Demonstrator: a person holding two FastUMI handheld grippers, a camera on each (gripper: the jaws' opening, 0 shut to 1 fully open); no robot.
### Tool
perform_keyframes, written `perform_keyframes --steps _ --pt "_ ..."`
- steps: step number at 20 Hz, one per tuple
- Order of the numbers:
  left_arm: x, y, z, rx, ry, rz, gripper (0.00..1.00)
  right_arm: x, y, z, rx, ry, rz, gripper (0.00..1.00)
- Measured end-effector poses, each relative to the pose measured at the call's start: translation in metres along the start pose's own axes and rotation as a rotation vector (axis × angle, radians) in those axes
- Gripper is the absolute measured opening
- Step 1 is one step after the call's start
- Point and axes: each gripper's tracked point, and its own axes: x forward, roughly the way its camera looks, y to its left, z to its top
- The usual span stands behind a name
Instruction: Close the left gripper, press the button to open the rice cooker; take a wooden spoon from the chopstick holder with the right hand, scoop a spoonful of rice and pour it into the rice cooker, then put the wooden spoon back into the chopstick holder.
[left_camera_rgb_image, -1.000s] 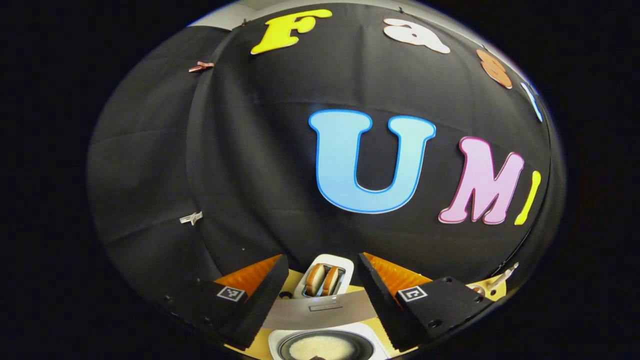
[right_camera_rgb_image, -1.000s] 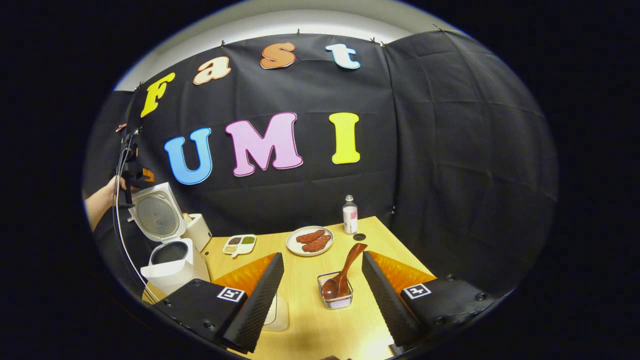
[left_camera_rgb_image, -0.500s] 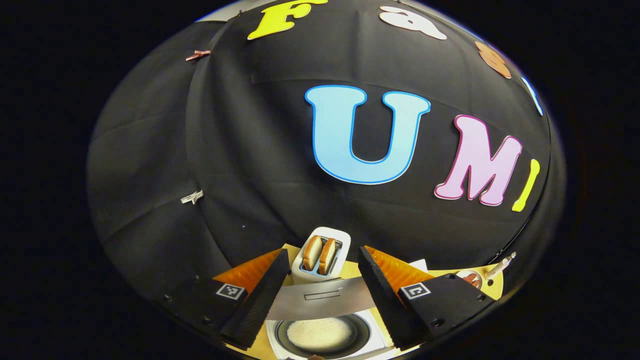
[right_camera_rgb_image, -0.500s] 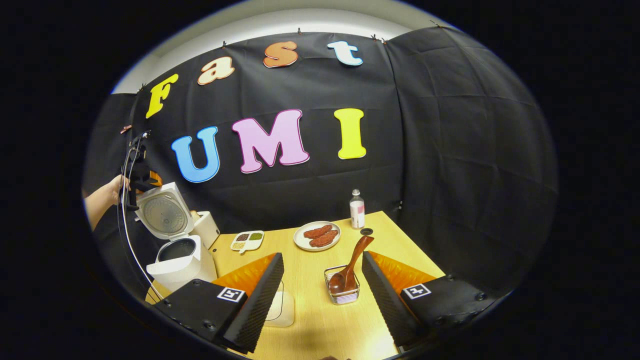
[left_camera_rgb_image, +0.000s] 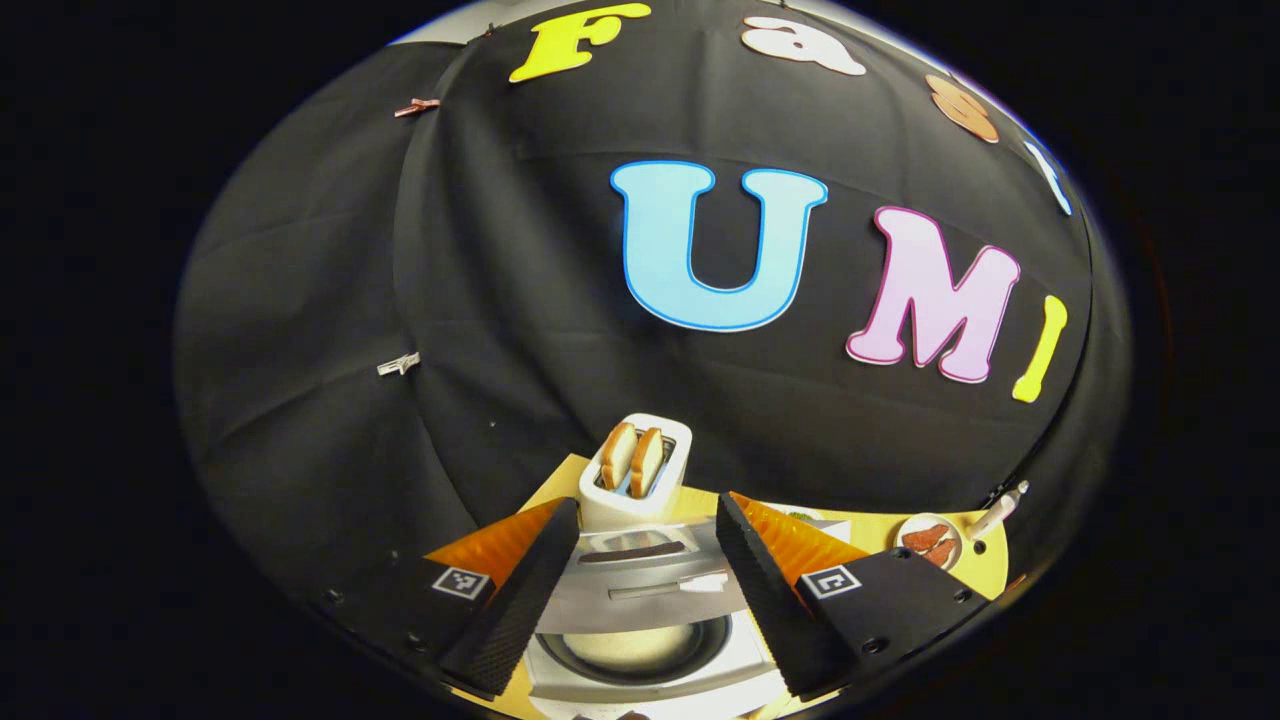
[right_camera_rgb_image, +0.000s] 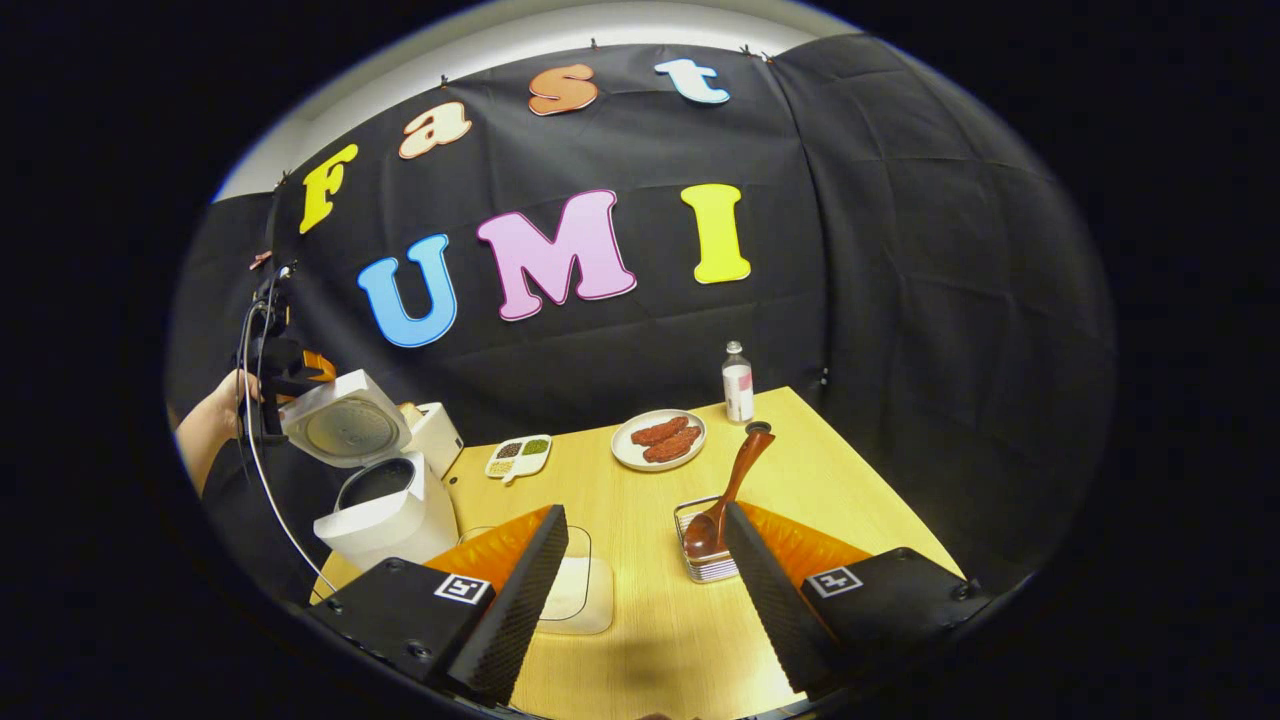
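The cooker (right_camera_rgb_image: 385, 490) stood at the table's (right_camera_rgb_image: 830, 480) near left corner with its lid (right_camera_rgb_image: 345, 428) tipped further down over the pot than half a second before, when it had stood nearly upright; the left gripper (right_camera_rgb_image: 275, 372), held in a hand (right_camera_rgb_image: 215, 425), sat just behind the lid's top edge, possibly touching it, though that could not be made out. In the left gripper view the same shift showed: the lid (left_camera_rgb_image: 640, 580) now covered more of the pot (left_camera_rgb_image: 640, 650), and the toaster (left_camera_rgb_image: 635, 475) behind it had climbed in the picture compared with a second ago, so that gripper (left_camera_rgb_image: 645, 590) had tilted downward. Its jaws were spread wide, holding nothing. This looked like the lid being lowered, which would fit the late part of the task: rice already lay in the pot, and the spoon (right_camera_rgb_image: 728, 495) stood in the holder (right_camera_rgb_image: 705, 545), bowl down, handle leaning up and right. The right gripper (right_camera_rgb_image: 645, 585) was also spread and empty, hovering over the table with the holder just beside its right finger (right_camera_rgb_image: 775, 600); against the earlier frames the holder and a white dish (right_camera_rgb_image: 575, 595) by the left finger had drawn closer.
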Motion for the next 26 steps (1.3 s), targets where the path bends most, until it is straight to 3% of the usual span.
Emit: perform_keyframes --steps 3,7,13,19,26 --pt "-0.01 -0.01 -0.043 -0.024 0.038 -0.013 0.99 0.002 0.006 -0.001 -0.02 -0.008 0.026 0.98" --pt "-0.017 -0.014 -0.091 0.03 0.019 -0.004 0.99 0.005 0.011 -0.01 -0.03 0.024 0.054 0.99" --pt "-0.017 -0.017 -0.134 0.038 -0.036 0.033 0.99 0.009 0.013 -0.013 -0.058 0.031 0.055 0.99" --pt "-0.011 -0.019 -0.19 0.061 0.048 0.046 1.0 0.009 0.014 -0.014 -0.074 0.033 0.051 0.98" --pt "-0.009 -0.017 -0.198 0.1 0.045 -0.003 1.0 0.012 0.002 -0.017 -0.083 0.032 0.019 0.99"
